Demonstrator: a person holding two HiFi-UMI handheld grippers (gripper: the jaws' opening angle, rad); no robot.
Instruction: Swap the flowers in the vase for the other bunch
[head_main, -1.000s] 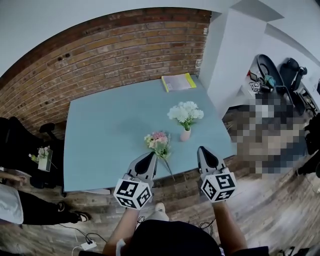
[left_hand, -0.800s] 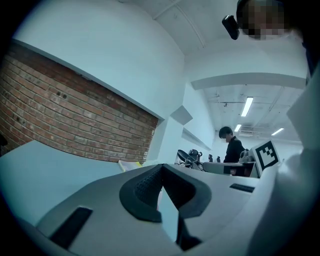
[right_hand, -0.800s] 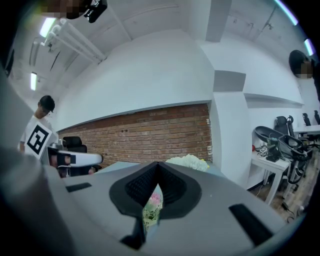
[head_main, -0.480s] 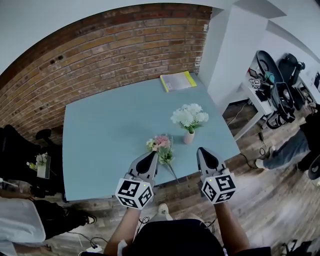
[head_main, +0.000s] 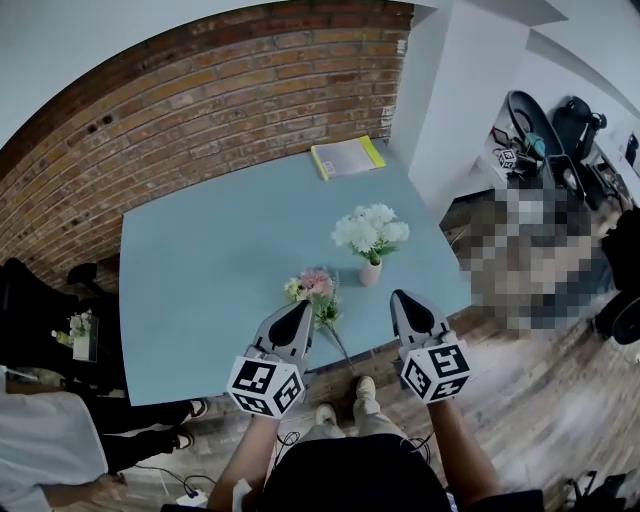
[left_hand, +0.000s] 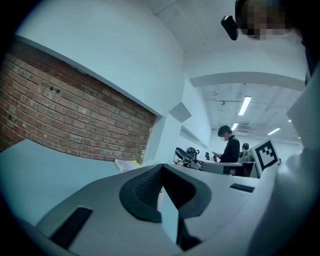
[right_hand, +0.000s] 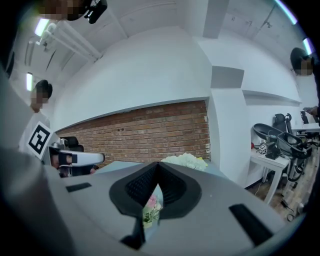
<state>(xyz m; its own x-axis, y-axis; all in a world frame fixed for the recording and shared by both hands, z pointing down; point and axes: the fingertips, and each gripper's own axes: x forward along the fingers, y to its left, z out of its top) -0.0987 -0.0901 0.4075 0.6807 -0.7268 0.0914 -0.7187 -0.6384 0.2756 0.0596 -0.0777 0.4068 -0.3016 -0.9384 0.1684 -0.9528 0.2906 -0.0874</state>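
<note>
Left gripper (head_main: 302, 307) & right gripper (head_main: 398, 297) both clenched, empty, bottom center. White flowers (head_main: 370, 228) in vase (head_main: 370, 272) mid-frame, pink bunch (head_main: 314, 288) lying lower left of it.

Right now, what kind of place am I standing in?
Probably an office or lab workspace. A blue table stands beside a brick wall, a white side desk carries some gear, and strip lights hang on an open ceiling.
</note>
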